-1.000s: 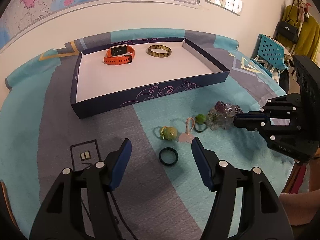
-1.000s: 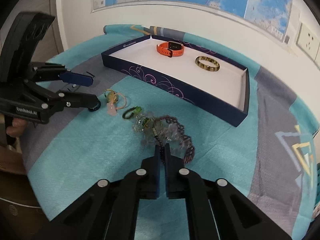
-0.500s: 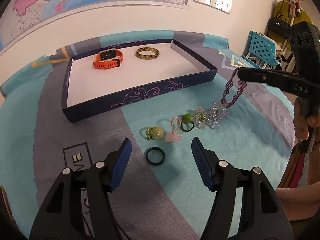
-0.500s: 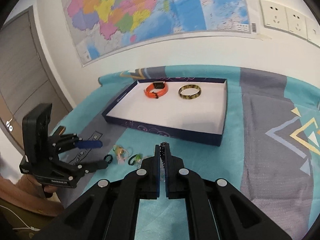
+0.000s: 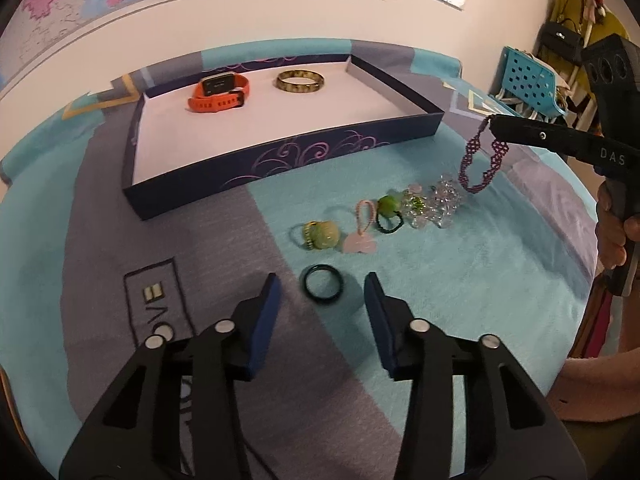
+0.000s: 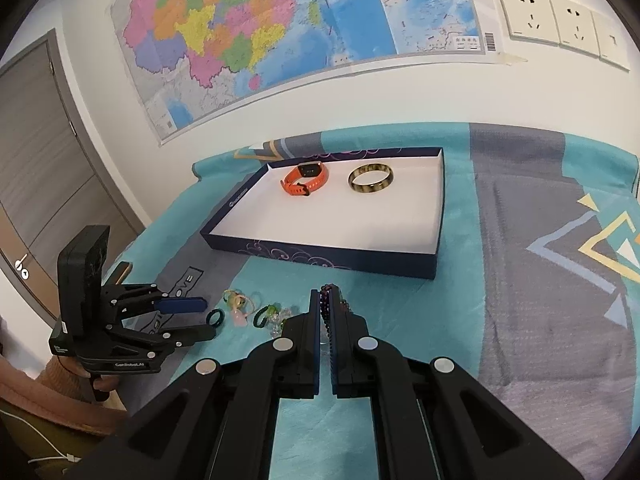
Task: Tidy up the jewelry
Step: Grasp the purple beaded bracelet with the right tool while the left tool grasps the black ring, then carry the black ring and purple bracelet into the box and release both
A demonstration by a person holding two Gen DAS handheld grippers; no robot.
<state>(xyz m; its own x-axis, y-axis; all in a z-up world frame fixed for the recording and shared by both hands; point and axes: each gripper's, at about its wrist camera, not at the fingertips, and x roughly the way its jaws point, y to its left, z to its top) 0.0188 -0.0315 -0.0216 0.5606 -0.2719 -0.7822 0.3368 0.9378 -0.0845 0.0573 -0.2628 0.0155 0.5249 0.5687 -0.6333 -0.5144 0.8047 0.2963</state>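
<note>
A dark green ring (image 5: 323,289) lies flat on the cloth between the tips of my left gripper (image 5: 322,280). Its jaws are closing, and the pads stand clear of the ring on both sides. My right gripper (image 6: 328,292) is shut on a purple beaded bracelet (image 5: 480,160) that hangs above the cloth at the right. The navy tray (image 5: 280,152) behind holds an orange watch (image 5: 219,92) and a gold bangle (image 5: 300,81). In the right wrist view the bracelet (image 6: 329,308) shows between the shut pads.
A row of loose pieces lies in front of the tray: a green bead ring (image 5: 322,234), a pink charm (image 5: 360,240), a green hair tie (image 5: 388,210) and a clear crystal bracelet (image 5: 436,204). The wall rises close behind the tray. A blue chair (image 5: 528,80) stands at the right.
The right gripper has lifted the purple bracelet off the pile and rolled upright. The left jaws have narrowed around the dark ring.
</note>
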